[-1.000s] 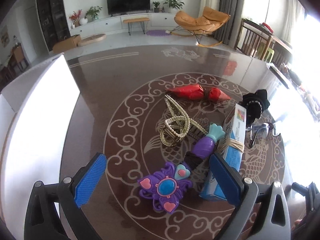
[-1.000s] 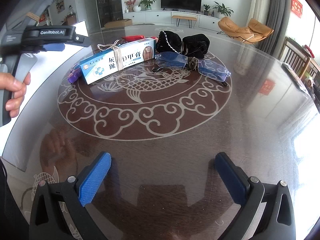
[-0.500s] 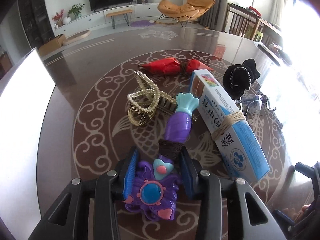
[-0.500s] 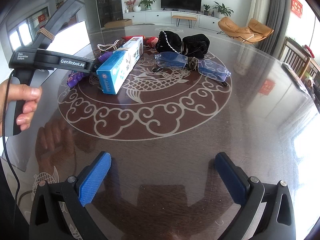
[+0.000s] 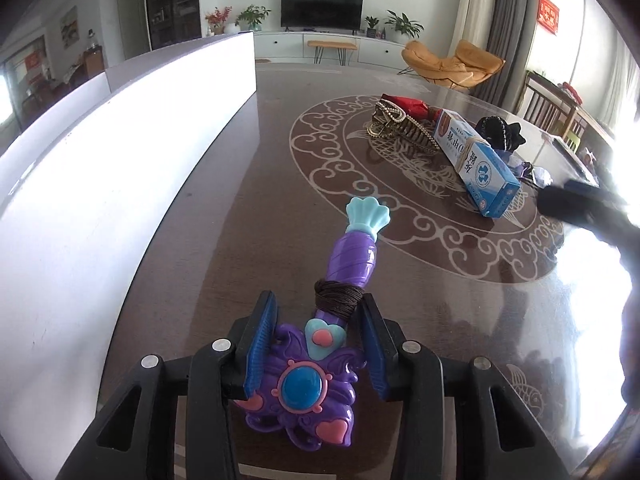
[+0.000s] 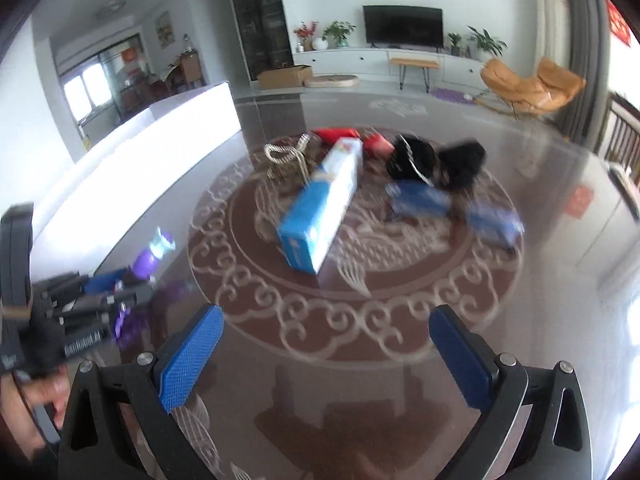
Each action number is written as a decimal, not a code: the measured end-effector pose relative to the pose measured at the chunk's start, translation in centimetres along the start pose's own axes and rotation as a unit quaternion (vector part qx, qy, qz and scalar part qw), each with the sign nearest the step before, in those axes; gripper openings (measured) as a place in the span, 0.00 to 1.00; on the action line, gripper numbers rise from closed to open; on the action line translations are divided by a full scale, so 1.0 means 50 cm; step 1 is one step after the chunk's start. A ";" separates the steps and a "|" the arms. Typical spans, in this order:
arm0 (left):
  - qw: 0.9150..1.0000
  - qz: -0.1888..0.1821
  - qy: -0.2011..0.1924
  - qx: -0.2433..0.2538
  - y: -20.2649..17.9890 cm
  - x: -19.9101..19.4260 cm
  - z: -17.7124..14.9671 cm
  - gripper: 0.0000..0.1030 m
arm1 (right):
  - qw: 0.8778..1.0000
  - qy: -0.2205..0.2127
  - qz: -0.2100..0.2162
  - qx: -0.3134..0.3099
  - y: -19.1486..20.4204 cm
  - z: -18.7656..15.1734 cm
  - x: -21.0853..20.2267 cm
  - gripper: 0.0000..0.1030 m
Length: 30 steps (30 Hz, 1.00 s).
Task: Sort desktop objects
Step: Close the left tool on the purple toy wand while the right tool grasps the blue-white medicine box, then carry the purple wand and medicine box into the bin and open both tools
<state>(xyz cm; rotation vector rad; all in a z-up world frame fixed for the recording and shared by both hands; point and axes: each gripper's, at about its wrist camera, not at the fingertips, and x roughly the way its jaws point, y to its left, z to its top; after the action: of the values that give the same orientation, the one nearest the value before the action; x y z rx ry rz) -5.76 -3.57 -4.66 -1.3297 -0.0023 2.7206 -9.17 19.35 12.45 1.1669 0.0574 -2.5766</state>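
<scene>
The left tool (image 5: 318, 344) is clamped on the purple wand (image 5: 320, 352), held above the tabletop (image 5: 248, 240) beside the white box (image 5: 120, 160). The right tool (image 6: 326, 354) gapes wide, holding nothing. Ahead lie the blue carton (image 6: 322, 210), glasses (image 6: 452, 208) and gold clip (image 5: 400, 130).

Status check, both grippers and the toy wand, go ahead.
Left gripper shut on wand, beside white box. Right gripper open, holding nothing. Blue carton and clutter ahead, clear of wand.
</scene>
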 end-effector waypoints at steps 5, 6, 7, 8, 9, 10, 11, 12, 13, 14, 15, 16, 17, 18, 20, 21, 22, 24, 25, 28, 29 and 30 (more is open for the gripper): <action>1.000 0.005 0.007 0.013 -0.015 0.003 0.009 0.40 | 0.998 0.057 -0.011 -0.014 0.040 0.140 0.144 0.93; 1.000 0.005 0.007 0.018 -0.016 0.004 0.008 0.40 | 0.997 0.074 -0.020 -0.013 0.037 0.150 0.170 0.79; 1.000 0.005 0.008 0.022 -0.019 0.004 0.007 0.41 | 0.996 0.089 -0.024 -0.010 0.032 0.155 0.190 0.62; 1.000 0.003 0.007 0.023 -0.014 -0.001 0.004 0.40 | 0.995 0.097 -0.025 -0.001 0.022 0.155 0.202 0.51; 1.000 -0.001 0.005 0.021 -0.011 -0.004 0.002 0.41 | 0.995 0.095 -0.024 0.014 0.008 0.150 0.203 0.34; 1.000 -0.005 0.003 0.017 -0.007 -0.006 -0.002 0.41 | 0.995 0.089 -0.020 0.030 -0.006 0.143 0.196 0.28; 1.000 -0.010 -0.001 0.013 -0.003 -0.009 -0.006 0.41 | 0.995 0.079 0.002 0.053 -0.022 0.133 0.183 0.26; 1.000 -0.013 -0.002 0.009 0.000 -0.009 -0.007 0.40 | 0.994 0.067 0.034 0.078 -0.039 0.118 0.165 0.23; 1.000 -0.014 -0.003 0.009 -0.001 -0.010 -0.008 0.40 | 0.991 0.060 0.068 0.100 -0.054 0.101 0.150 0.22; 1.000 -0.015 -0.005 0.009 -0.001 -0.011 -0.009 0.41 | 0.984 0.063 0.107 0.129 -0.070 0.079 0.139 0.22; 1.000 -0.016 -0.005 0.009 -0.002 -0.010 -0.008 0.41 | 0.971 0.069 0.155 0.166 -0.089 0.053 0.130 0.22; 1.000 -0.018 -0.006 0.008 -0.003 -0.009 -0.007 0.41 | 0.956 0.077 0.197 0.202 -0.105 0.024 0.122 0.22; 1.000 -0.019 -0.006 0.007 -0.002 -0.009 -0.007 0.41 | 0.945 0.083 0.220 0.228 -0.119 -0.005 0.114 0.22; 1.000 -0.020 -0.006 0.005 -0.001 -0.009 -0.006 0.41 | 0.941 0.085 0.224 0.241 -0.132 -0.030 0.105 0.23; 1.000 -0.023 -0.002 0.000 -0.002 -0.008 -0.001 0.41 | 0.955 0.076 0.180 0.223 -0.147 -0.059 0.075 0.38; 1.000 -0.024 0.000 -0.002 -0.001 -0.006 0.002 0.41 | 0.969 0.075 0.139 0.189 -0.143 -0.063 0.060 0.56; 1.000 -0.026 0.003 -0.003 -0.002 -0.006 0.004 0.41 | 0.980 0.068 0.111 0.153 -0.134 -0.063 0.045 0.73; 0.999 -0.033 0.010 0.002 -0.003 0.000 0.011 0.56 | 0.991 0.061 0.078 0.094 -0.109 -0.056 0.029 0.85; 0.999 -0.028 0.016 0.007 -0.003 0.004 0.013 0.63 | 0.994 0.061 0.068 0.063 -0.090 -0.049 0.027 0.85; 0.999 -0.007 0.027 0.018 0.001 0.016 0.015 0.73 | 0.995 0.091 0.044 -0.012 -0.029 -0.022 0.058 0.85; 0.999 -0.007 0.027 0.017 0.003 0.018 0.018 0.73 | 0.993 0.110 0.030 -0.025 -0.010 -0.015 0.079 0.85; 0.999 -0.009 0.026 0.016 0.005 0.020 0.020 0.71 | 0.991 0.128 0.022 -0.034 0.003 -0.012 0.100 0.85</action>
<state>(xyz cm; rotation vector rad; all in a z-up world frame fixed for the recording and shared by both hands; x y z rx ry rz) -7.18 -3.67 -4.83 -1.3854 0.0335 2.6592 -11.78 18.00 8.36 1.4492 0.1743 -2.3529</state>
